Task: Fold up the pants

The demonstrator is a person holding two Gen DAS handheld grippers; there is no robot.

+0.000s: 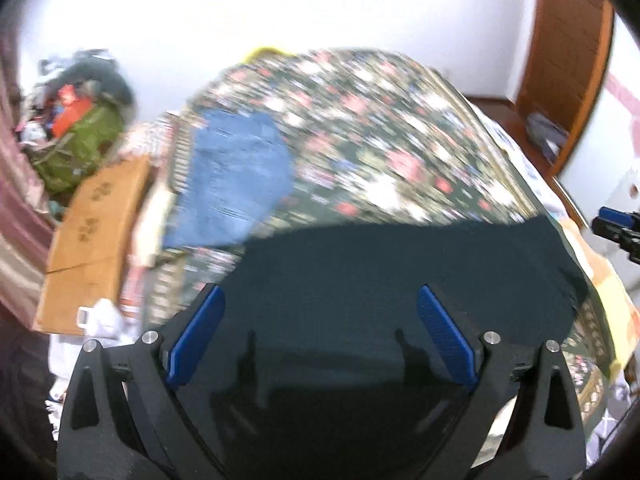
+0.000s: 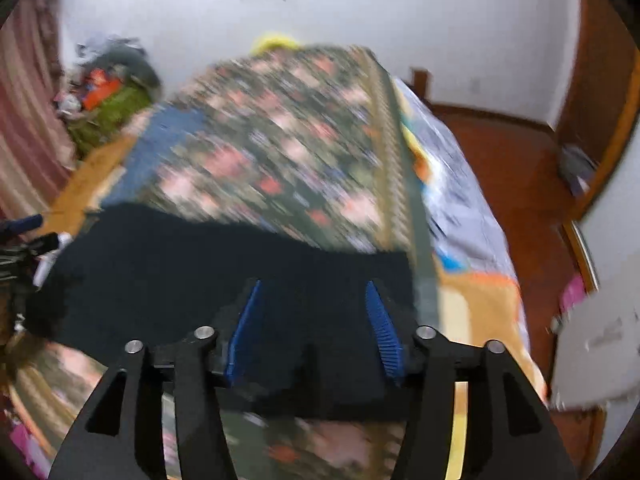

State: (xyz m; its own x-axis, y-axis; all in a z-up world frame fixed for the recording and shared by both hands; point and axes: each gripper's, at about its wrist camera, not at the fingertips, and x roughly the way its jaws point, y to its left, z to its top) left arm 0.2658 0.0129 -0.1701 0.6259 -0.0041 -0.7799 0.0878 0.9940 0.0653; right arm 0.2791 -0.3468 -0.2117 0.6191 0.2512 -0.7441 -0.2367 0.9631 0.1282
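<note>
Pants (image 1: 400, 276), dark and nearly black, lie across the near edge of the bed (image 1: 360, 128), on its floral cover. From my left camera I see the left tongs (image 1: 320, 296) spread wide, blue pads (image 1: 200, 332) well apart, hovering over the dark cloth with nothing between them. My right camera shows the right tongs (image 2: 312, 292) also spread, though less widely, above the same pants (image 2: 200, 264) toward the bed's right edge (image 2: 404, 184); both views are smeared by motion blur, so I cannot say whether either pad touches the fabric. A blue denim piece (image 1: 236, 176) rests on the cover near the bed's far left edge. Beyond that edge sit a cardboard box (image 1: 96, 232) and a heap of clutter with a green bag (image 1: 80, 148). A pale printed sheet (image 2: 460, 216) shows along the bed's right side beneath the cover, with red-brown floor (image 2: 516, 176) beyond it. The right tongs' tip (image 1: 616, 228) peeks in at the right of my left view.
</note>
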